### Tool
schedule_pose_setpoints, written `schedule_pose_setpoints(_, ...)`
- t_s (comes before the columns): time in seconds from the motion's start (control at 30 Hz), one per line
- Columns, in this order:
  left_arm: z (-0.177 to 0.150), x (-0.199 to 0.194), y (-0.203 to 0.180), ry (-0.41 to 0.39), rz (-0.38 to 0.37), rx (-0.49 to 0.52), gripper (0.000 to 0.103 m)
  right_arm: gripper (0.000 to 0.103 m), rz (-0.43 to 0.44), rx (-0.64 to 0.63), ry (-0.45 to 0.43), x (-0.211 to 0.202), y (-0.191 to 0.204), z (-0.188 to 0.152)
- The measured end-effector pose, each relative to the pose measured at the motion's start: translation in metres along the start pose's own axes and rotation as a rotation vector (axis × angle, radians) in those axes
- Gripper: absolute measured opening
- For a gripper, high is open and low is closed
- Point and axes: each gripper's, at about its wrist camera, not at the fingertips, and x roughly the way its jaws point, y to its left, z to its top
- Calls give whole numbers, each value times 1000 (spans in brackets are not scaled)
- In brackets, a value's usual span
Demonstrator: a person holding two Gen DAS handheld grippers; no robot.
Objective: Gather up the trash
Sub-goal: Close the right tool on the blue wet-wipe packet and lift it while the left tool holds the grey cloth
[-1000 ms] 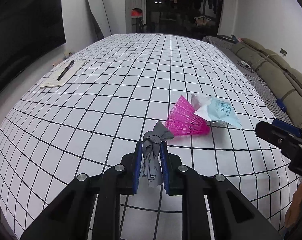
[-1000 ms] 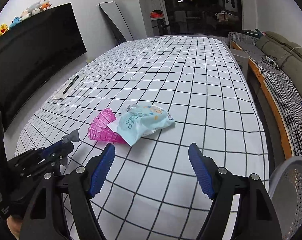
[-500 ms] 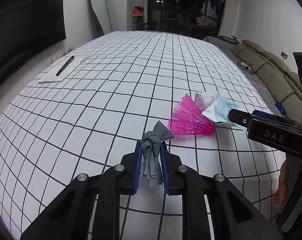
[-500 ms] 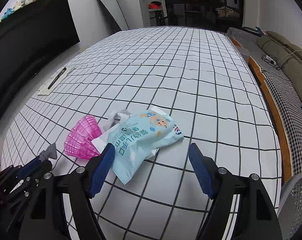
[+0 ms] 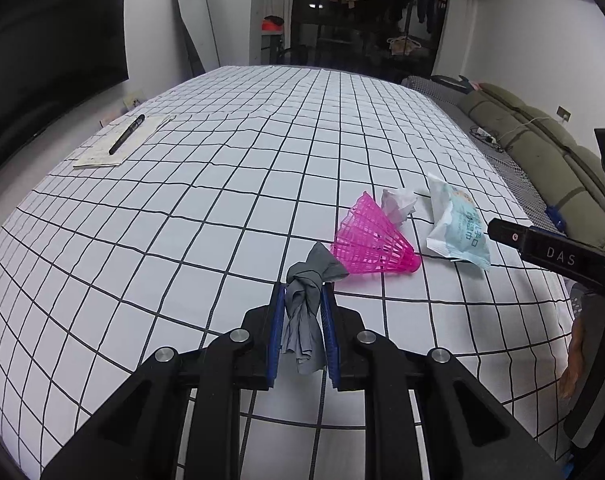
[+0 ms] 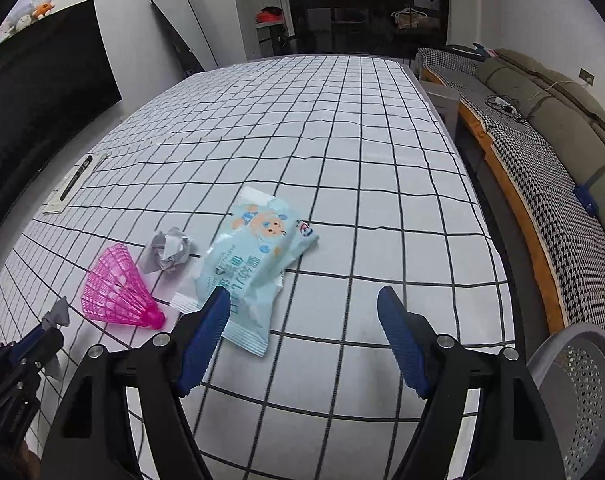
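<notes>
left gripper (image 5: 302, 332): clenched on the grey wad (image 5: 308, 304), lower centre of the left wrist view
right gripper (image 6: 302, 332): spread wide, nothing between the pads; left blue pad overlaps the wipes packet (image 6: 254, 264) in frame, contact cannot tell
done: 1 piece picked, judging by the wad in the jaws
left: 3 pieces on the checked cloth (image 6: 362, 160): packet, pink shuttlecock (image 6: 118, 292), crumpled paper (image 6: 170, 250); all mid-left in the right wrist view
bin: mesh basket (image 6: 582, 384) lower right, right wrist view only
left view only: the grip on the wad; pen on paper (image 5: 126, 136) clearest here, upper left
</notes>
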Motion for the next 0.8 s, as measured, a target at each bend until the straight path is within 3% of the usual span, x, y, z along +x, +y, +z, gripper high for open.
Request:
schedule_pose_setpoints(0.17, 0, -1, 0, -1, -6, -5, 19, 73, 58, 28, 19, 11, 23, 15)
schedule_pose_setpoints(0.6, 0, -4, 4, -4, -27, -19, 19, 73, -17, 82, 124, 61, 35, 30)
schedule_pose_setpoints(0.67, -1, -4, 5, -3, -30, -19, 19, 60, -10, 80, 133, 64, 35, 27)
schedule_pose_setpoints(0.8, -1, -4, 4, 1, -35, -19, 19, 57, 8, 57, 127, 59, 38, 22)
